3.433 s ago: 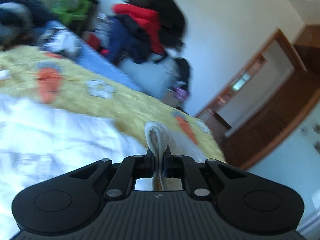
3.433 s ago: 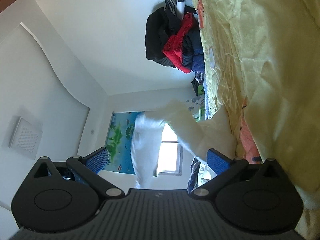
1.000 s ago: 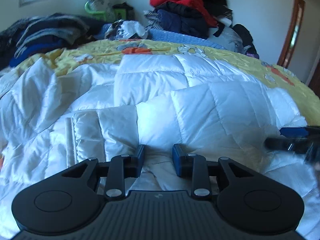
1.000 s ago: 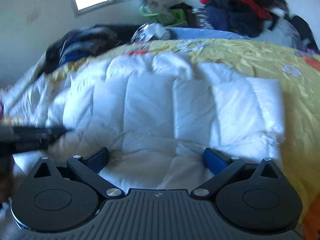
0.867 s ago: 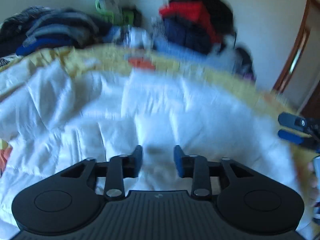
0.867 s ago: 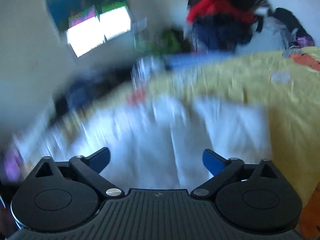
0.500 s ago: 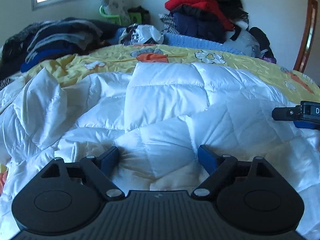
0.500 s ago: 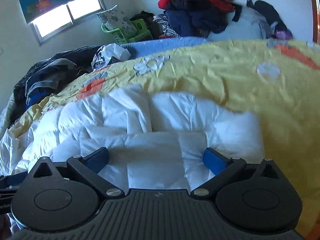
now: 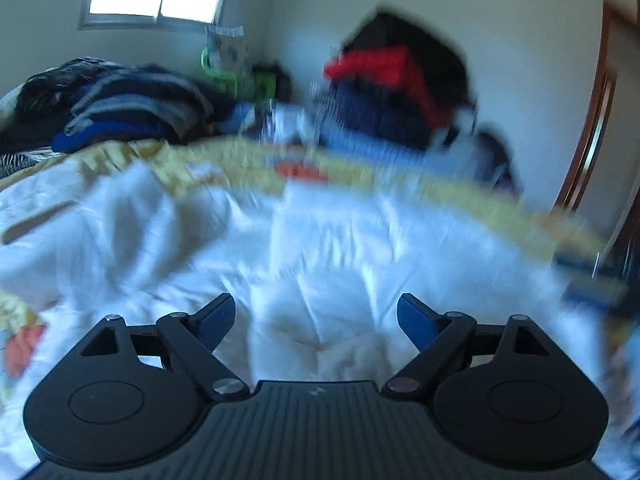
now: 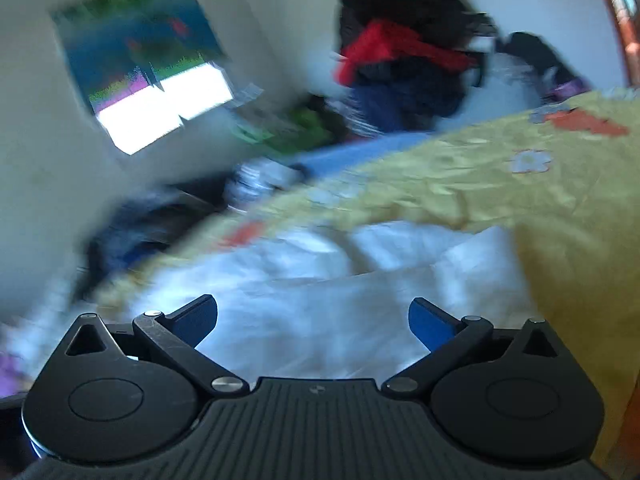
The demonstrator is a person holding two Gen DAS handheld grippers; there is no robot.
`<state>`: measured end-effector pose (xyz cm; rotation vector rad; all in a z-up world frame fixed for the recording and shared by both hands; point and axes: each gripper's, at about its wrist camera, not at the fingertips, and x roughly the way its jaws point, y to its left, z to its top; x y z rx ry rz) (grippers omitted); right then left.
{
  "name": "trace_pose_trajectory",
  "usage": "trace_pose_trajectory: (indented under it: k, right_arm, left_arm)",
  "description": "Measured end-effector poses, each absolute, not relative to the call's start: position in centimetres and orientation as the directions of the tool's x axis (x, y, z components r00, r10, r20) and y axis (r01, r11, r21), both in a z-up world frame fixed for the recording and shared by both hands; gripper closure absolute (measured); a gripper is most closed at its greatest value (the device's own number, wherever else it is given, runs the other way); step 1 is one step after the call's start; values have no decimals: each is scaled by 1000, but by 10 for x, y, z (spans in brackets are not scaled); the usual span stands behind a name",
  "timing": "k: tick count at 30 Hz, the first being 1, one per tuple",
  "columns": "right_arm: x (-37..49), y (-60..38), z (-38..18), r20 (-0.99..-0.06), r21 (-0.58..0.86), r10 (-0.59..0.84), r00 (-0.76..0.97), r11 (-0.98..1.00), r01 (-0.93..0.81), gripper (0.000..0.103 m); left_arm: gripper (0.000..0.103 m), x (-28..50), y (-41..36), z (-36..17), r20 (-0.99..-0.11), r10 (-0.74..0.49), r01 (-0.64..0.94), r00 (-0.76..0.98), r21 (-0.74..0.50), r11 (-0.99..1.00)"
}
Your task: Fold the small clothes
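Note:
A white quilted puffer jacket (image 9: 340,248) lies spread on the yellow bedspread (image 9: 224,164); it also shows in the right wrist view (image 10: 320,300). My left gripper (image 9: 316,316) is open and empty, just above the jacket's near part. My right gripper (image 10: 312,316) is open and empty over the jacket's near edge. The right gripper shows blurred at the right edge of the left wrist view (image 9: 592,276). Both views are motion-blurred.
A pile of red, navy and black clothes (image 9: 396,92) stands at the far side of the bed, also in the right wrist view (image 10: 404,64). Dark folded clothes (image 9: 120,108) lie at the far left. A wooden door frame (image 9: 592,128) is at the right.
The left gripper let go of the white fabric and its jaws opened wide. Both grippers have lifted and tilted up from the jacket, and both views now blur with motion.

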<state>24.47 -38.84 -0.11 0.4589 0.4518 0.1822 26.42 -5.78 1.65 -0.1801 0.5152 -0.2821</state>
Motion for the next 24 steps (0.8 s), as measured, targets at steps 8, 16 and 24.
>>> trace_pose_trajectory:
  k: [8,16,24]
  right_arm:
    - [245,-387,-36,-443,460,252,860,888,-24,1]
    - [240,-397,-42,-397,523,278,874,851,-33,1]
    - [240,-395,-42,-399,519,274,875,854,-31,0]
  left_arm:
    - [5,294,134,19,-415,-206,-192,886,-734,652]
    - [6,334,216,-26,-340,-255,-239,905,-903,356]
    - [41,355,211,-44,-379,-322,-233,867,-882,410]
